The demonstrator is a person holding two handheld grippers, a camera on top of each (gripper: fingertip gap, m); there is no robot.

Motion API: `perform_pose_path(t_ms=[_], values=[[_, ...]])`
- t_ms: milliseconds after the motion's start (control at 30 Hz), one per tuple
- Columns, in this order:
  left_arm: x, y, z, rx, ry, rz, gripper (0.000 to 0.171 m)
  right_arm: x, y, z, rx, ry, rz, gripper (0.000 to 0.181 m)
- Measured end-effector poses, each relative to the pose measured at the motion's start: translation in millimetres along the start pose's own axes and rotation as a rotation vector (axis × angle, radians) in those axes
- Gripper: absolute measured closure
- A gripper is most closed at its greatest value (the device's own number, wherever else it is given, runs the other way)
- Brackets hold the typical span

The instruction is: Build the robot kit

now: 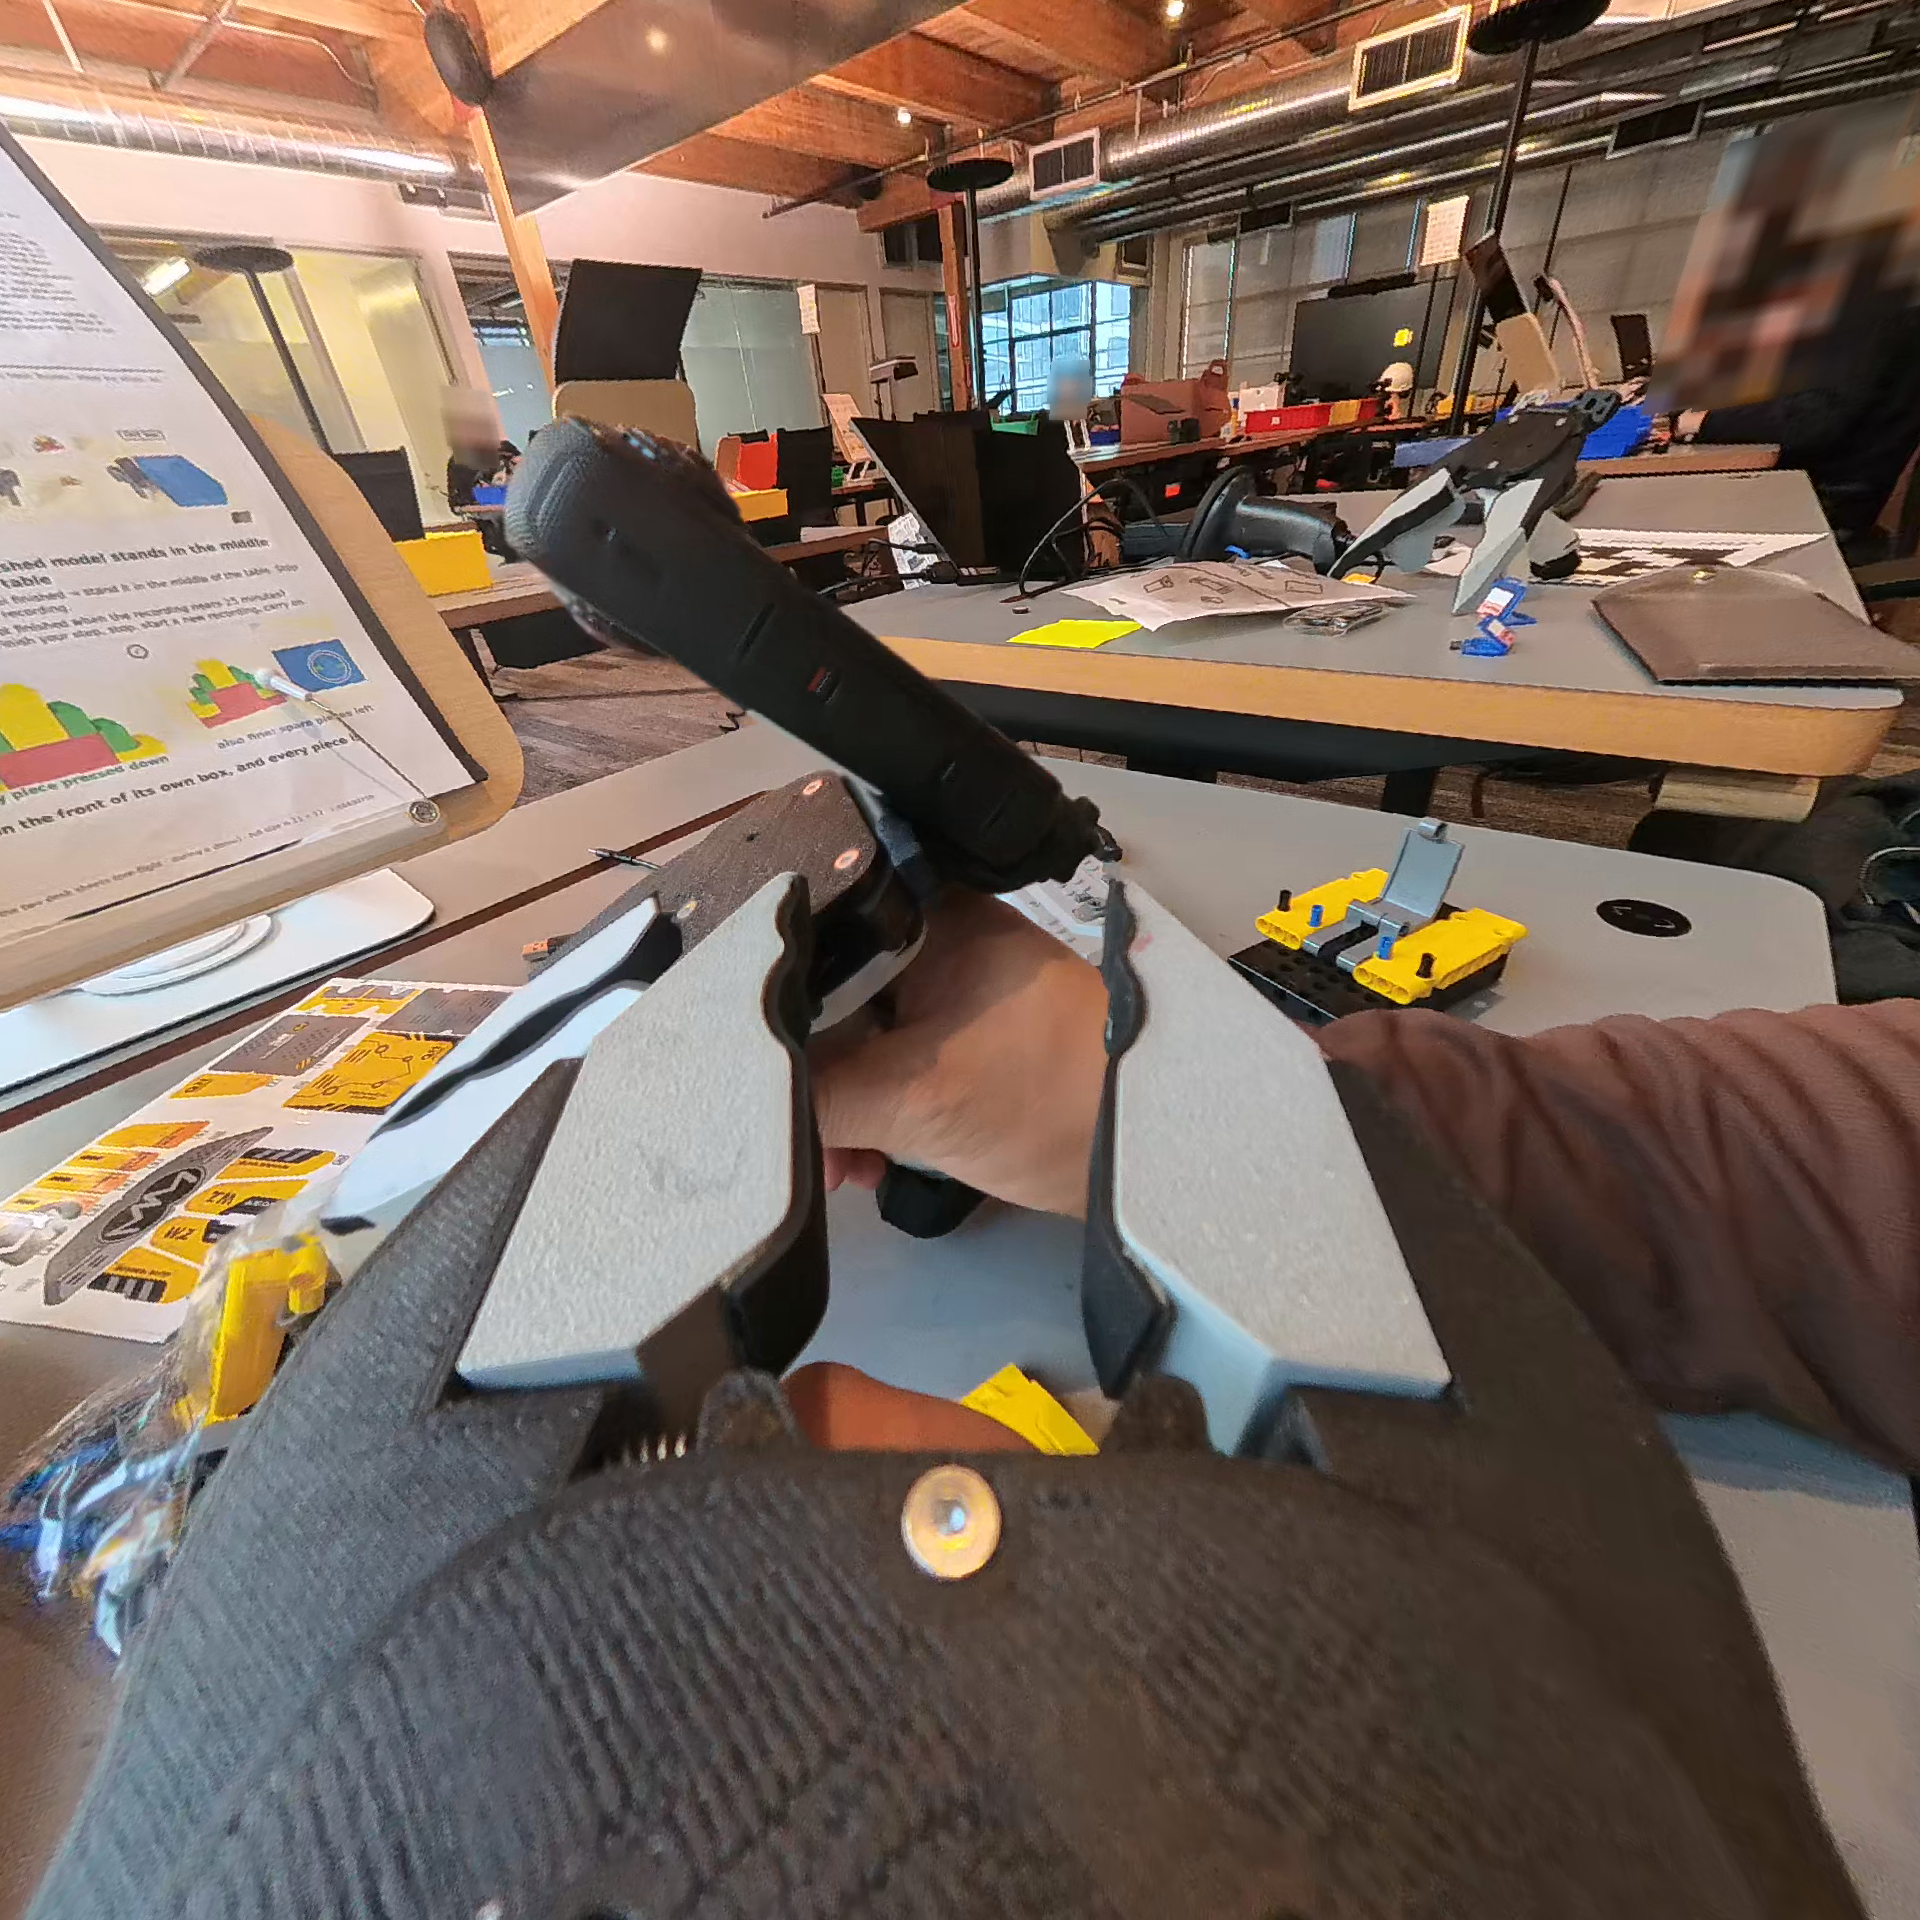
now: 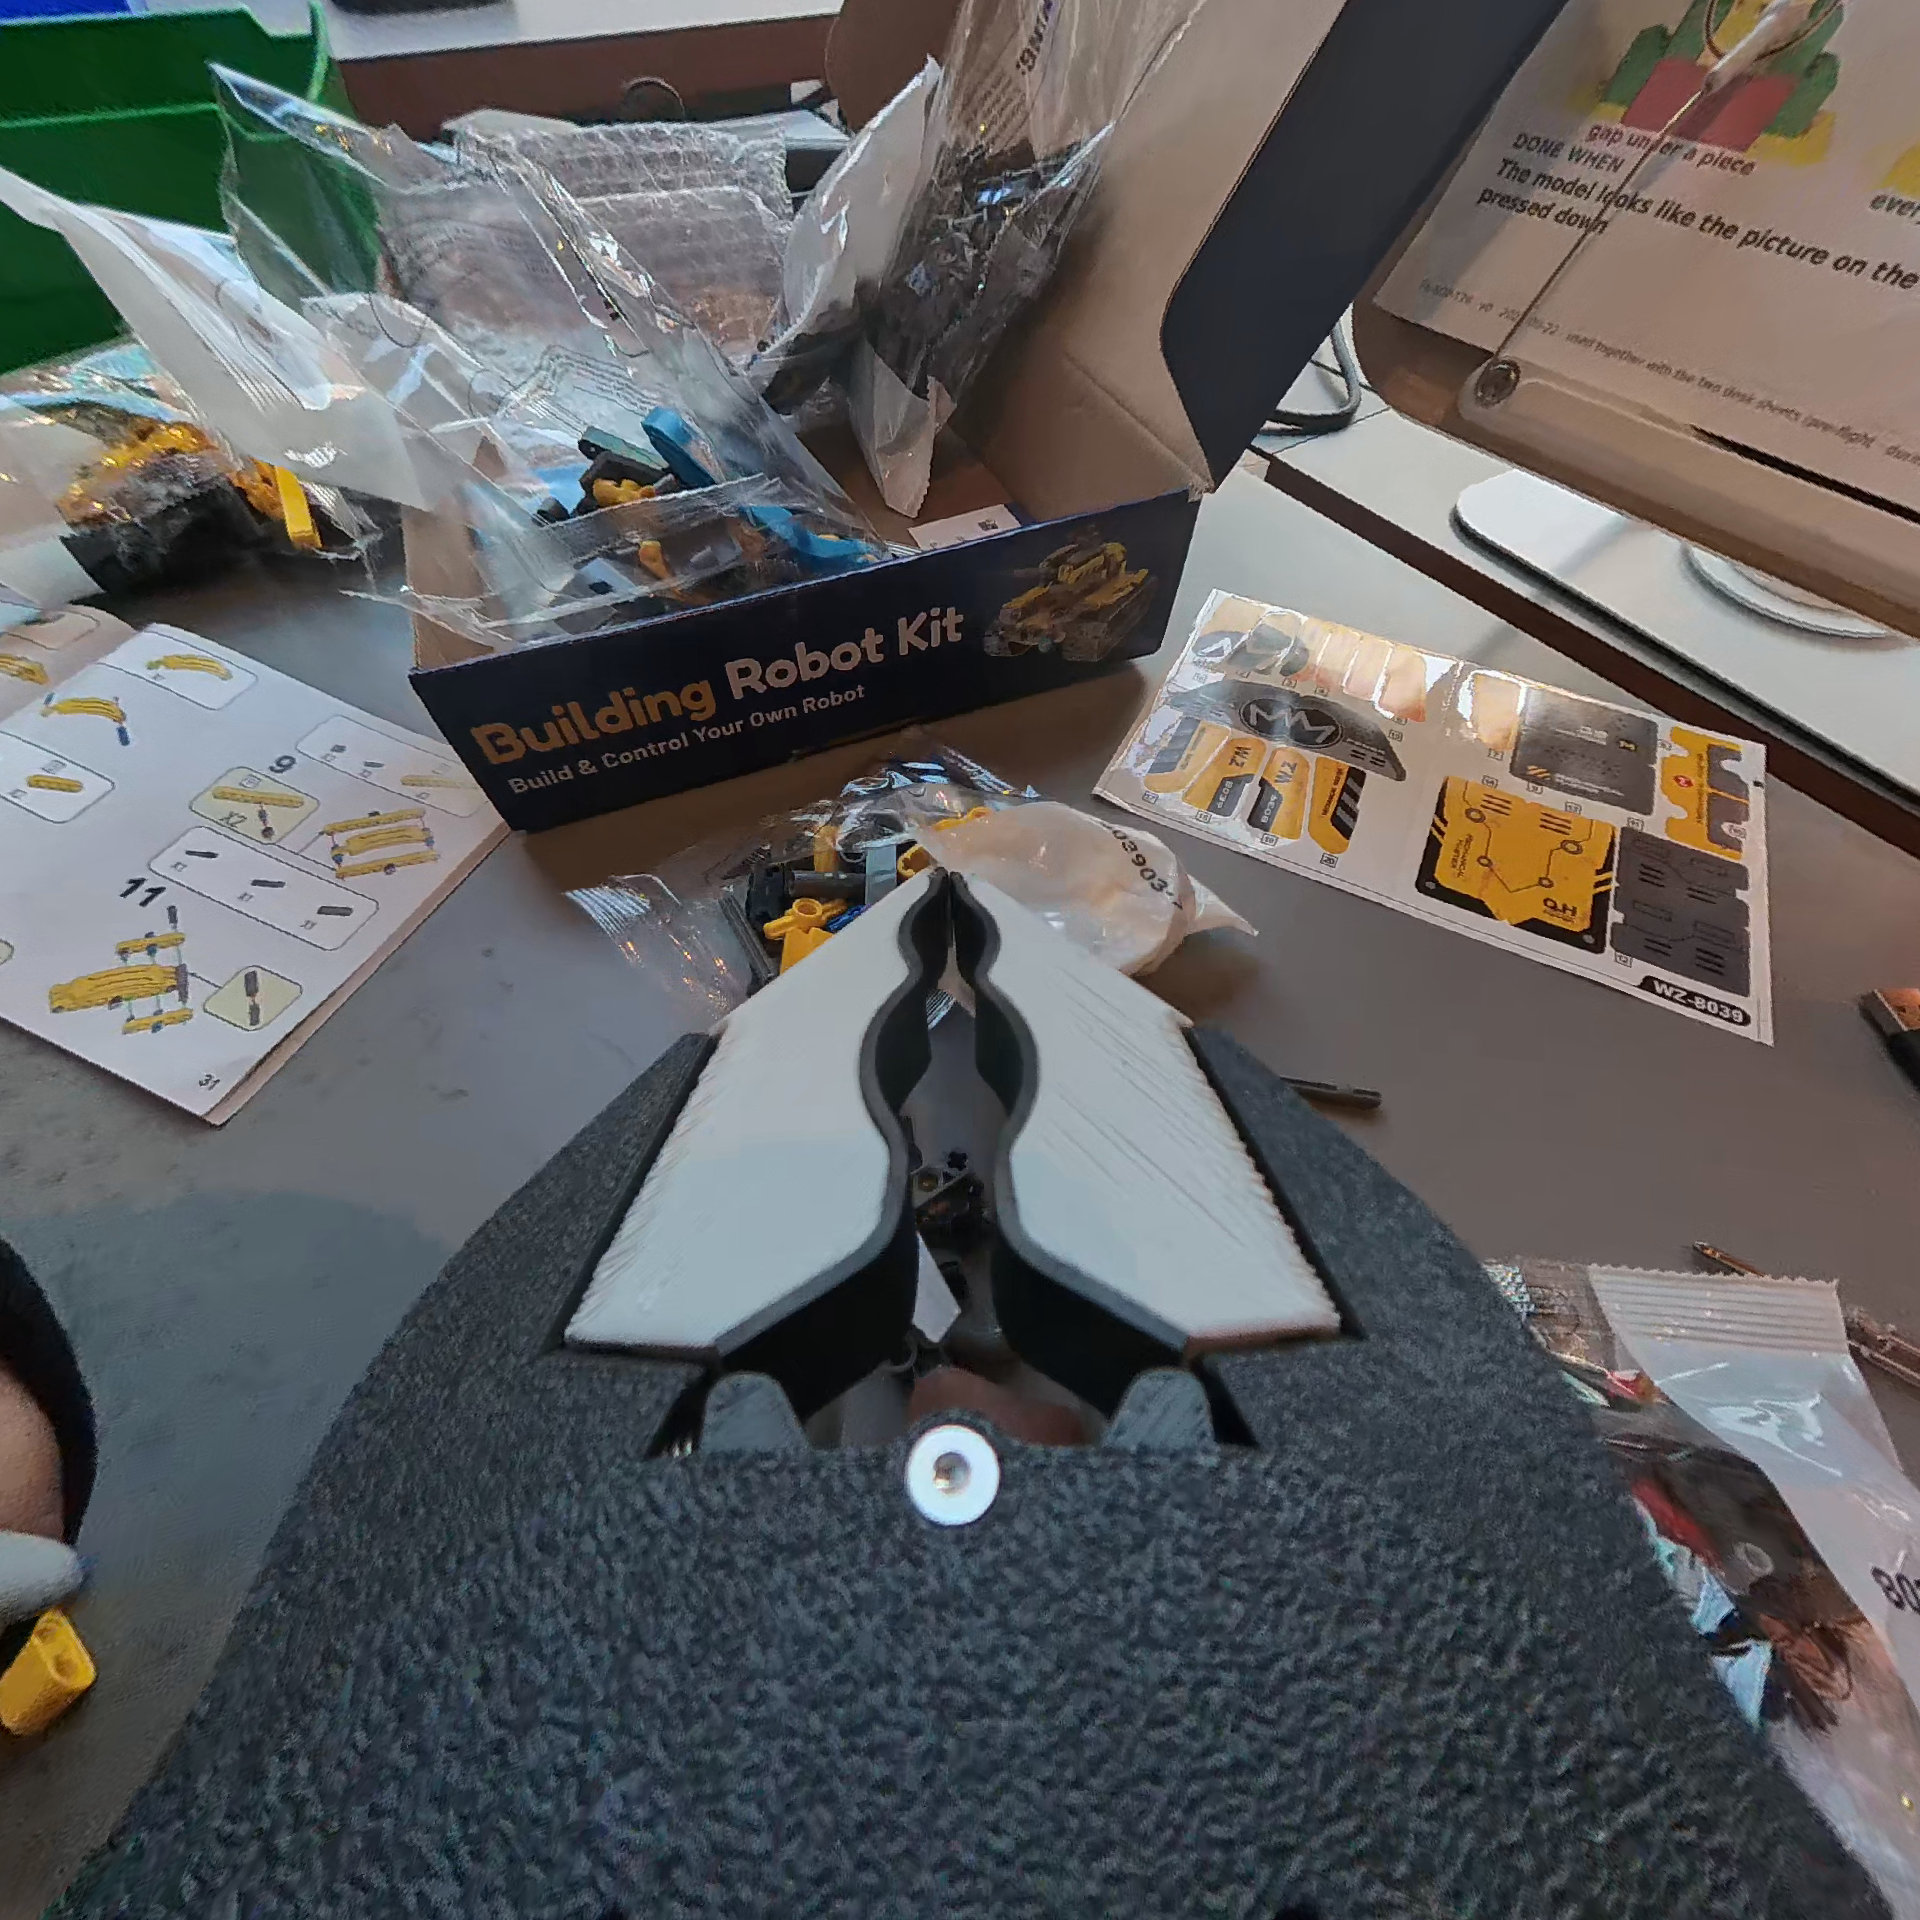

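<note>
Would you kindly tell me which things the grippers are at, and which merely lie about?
At the grippers: right gripper, fingers shut, tips at the clear parts bag; left gripper, fingers open, facing a hand.
Lying about: kit box, sticker sheet, instruction booklet, yellow-and-black assembly.

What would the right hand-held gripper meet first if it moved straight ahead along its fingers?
Probably the clear bag of small parts just past the right hand-held gripper, whose fingertips are closed; beyond it, the dark kit box. Depth is uncertain.
</note>
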State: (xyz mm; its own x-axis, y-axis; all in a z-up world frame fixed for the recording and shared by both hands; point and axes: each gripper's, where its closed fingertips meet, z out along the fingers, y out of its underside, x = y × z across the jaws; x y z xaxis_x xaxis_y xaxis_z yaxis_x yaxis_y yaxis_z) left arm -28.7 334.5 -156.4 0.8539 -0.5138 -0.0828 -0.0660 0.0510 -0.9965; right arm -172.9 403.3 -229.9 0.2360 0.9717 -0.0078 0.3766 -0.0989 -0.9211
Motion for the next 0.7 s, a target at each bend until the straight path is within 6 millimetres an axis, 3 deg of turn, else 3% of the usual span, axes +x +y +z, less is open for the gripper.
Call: perform_pose_path(t_ms=[467,700], values=[[-6,-3,-1,0.013,-0.020,0.019,0.118,6,-12,-18,0.059,-0.077,0.162,0.181],[-51,-30,-24,0.053,-0.134,0.087,0.115,6,-9,-19,0.049,-0.065,0.138,0.181]])
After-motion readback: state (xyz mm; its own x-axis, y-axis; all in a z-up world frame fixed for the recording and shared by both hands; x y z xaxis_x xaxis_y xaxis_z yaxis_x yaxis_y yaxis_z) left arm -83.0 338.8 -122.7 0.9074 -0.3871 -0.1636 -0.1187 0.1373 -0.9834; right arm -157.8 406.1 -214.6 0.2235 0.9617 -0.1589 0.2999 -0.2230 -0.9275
